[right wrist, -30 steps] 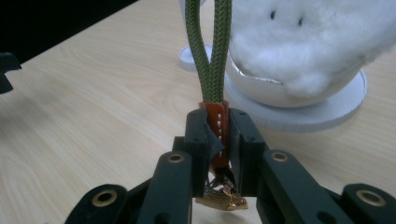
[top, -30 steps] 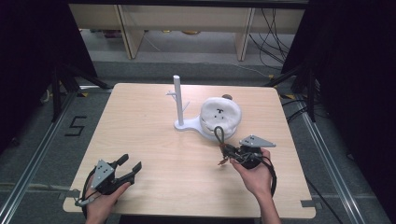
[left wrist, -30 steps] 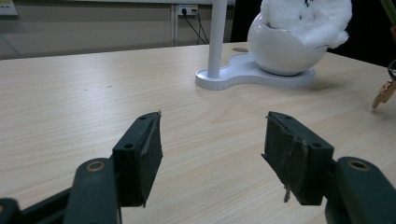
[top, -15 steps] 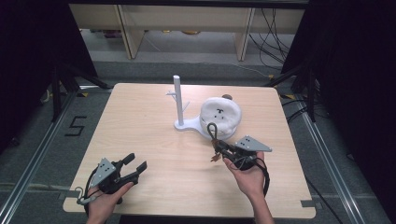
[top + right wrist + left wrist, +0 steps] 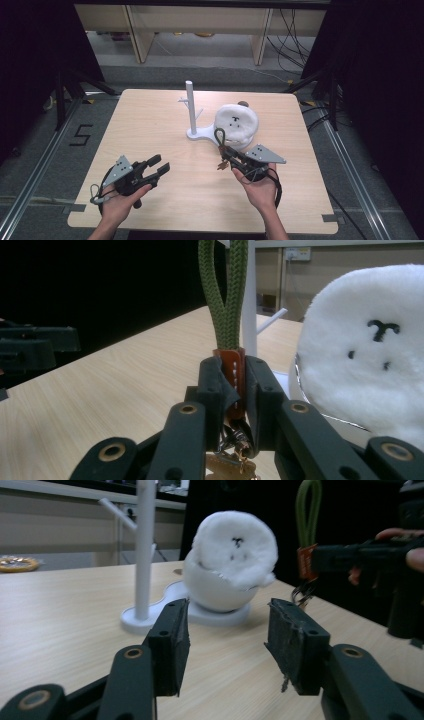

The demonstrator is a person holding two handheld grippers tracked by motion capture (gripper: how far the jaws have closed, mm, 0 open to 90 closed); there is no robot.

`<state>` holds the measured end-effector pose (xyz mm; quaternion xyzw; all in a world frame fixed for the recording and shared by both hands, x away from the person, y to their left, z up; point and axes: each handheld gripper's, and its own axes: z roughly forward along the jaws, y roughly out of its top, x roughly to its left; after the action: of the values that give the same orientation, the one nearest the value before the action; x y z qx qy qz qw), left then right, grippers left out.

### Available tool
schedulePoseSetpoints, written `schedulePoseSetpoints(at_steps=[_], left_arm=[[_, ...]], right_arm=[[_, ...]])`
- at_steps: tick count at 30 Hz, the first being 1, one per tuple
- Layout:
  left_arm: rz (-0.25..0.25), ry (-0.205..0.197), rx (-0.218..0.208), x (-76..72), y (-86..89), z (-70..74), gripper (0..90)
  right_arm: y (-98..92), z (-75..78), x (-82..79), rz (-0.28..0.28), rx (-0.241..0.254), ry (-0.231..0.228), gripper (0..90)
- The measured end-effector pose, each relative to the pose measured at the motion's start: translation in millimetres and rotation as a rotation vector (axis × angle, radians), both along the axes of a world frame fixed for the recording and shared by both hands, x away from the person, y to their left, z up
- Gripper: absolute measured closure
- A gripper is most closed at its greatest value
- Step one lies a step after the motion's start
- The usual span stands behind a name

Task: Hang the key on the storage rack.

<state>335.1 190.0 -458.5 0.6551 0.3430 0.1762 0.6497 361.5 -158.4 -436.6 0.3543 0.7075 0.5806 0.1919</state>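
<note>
My right gripper is shut on the brown leather tab of a key strap. The strap's green rope loop stands upright above the jaws, and metal rings hang below. In the right gripper view the right gripper pinches the tab, with the loop rising out of the top. Just beyond stands a white hook stand and a fluffy white plush in a white bowl. My left gripper is open at the front left, holding nothing. Its jaws face the stand and plush.
The light wooden table has bare room at the left and back. Dark floor and metal rails surround it, and shelving stands behind. In the left gripper view the right gripper with the loop is at the right.
My right gripper has carried the key strap leftward and a little farther in, closer to the stand's base. The left gripper has edged forward and right, still open.
</note>
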Motion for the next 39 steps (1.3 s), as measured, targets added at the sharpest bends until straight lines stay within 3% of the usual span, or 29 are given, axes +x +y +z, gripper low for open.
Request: schedulePoseSetpoints(at_steps=[4,9,16,17,22,23,25,29,30,39], left_arm=[[-0.073,0.027,-0.045,7.4,-14.6,11.9,57.5],[-0.128,0.034,-0.032,14.5,-29.1,22.7,62.4],[-0.154,0.04,-0.029,25.3,-40.2,31.7,64.8],[-0.165,0.029,-0.042,27.8,-41.6,32.2,65.2],[-0.155,0.029,-0.032,31.4,-44.9,38.5,64.6],[-0.159,0.028,-0.032,32.2,-46.0,39.3,64.5],[-0.169,0.031,-0.026,33.8,-48.4,40.2,63.7],[-0.179,0.036,-0.034,36.5,-51.4,40.9,63.2],[-0.191,0.026,-0.05,37.8,-52.8,40.5,63.1],[-0.218,0.045,-0.023,40.8,-58.7,42.4,64.3]], right_arm=[[4.5,-0.3,0.2,0.019,0.0,-0.033,79.5],[10.2,-0.1,0.1,0.039,0.006,-0.031,79.5],[20.7,1.1,0.1,0.068,0.018,-0.056,79.5],[21.4,1.9,-2.0,0.058,0.017,-0.039,79.5],[24.6,3.4,-0.7,0.075,0.01,-0.086,79.5],[26.3,3.4,-2.5,0.071,0.027,-0.065,79.5],[27.4,3.7,-2.6,0.075,0.011,-0.066,79.5],[31.0,4.1,-3.2,0.094,0.024,-0.077,79.5],[31.8,4.1,-4.0,0.09,0.027,-0.068,79.5],[36.3,2.9,-6.3,0.106,0.02,-0.061,79.5]])
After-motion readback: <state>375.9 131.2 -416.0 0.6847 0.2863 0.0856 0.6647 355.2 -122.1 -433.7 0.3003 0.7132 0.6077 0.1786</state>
